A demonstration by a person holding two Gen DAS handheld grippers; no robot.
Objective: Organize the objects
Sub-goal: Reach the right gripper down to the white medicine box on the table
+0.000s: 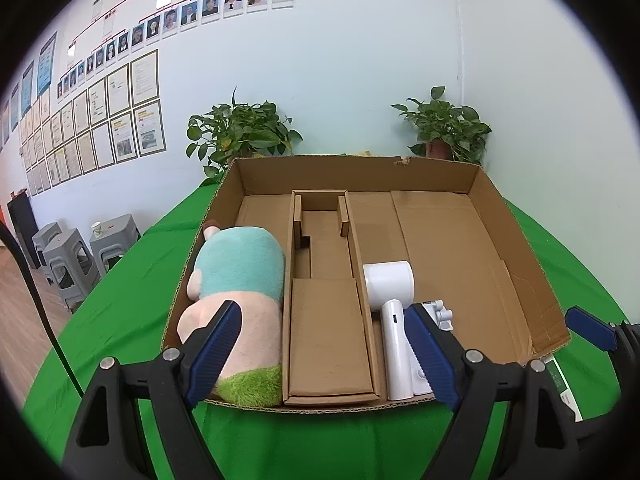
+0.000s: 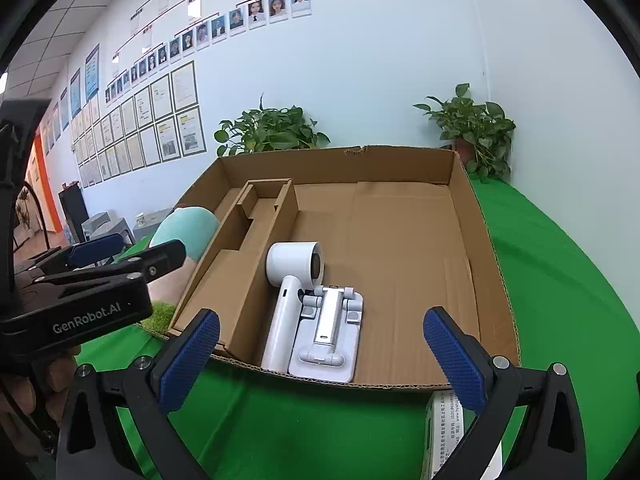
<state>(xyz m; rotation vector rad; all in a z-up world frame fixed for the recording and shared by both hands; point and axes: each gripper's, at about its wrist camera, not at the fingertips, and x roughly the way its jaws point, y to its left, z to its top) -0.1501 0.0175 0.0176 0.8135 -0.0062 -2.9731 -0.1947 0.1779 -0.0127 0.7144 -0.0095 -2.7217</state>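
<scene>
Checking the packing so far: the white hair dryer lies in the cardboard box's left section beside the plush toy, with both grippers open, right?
Not quite. The white hair dryer lies right of the cardboard divider insert, beside the white folding stand; the right wrist view shows it. The rest holds.

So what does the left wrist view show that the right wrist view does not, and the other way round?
Only the left wrist view shows the plush toy almost whole, lying in the left compartment of the box.

Only the right wrist view shows the white folding stand fully, beside the hair dryer, and a printed carton on the green cloth by the box.

Both show the box, dryer, toy and open, empty tongs: left tongs, right tongs.
</scene>
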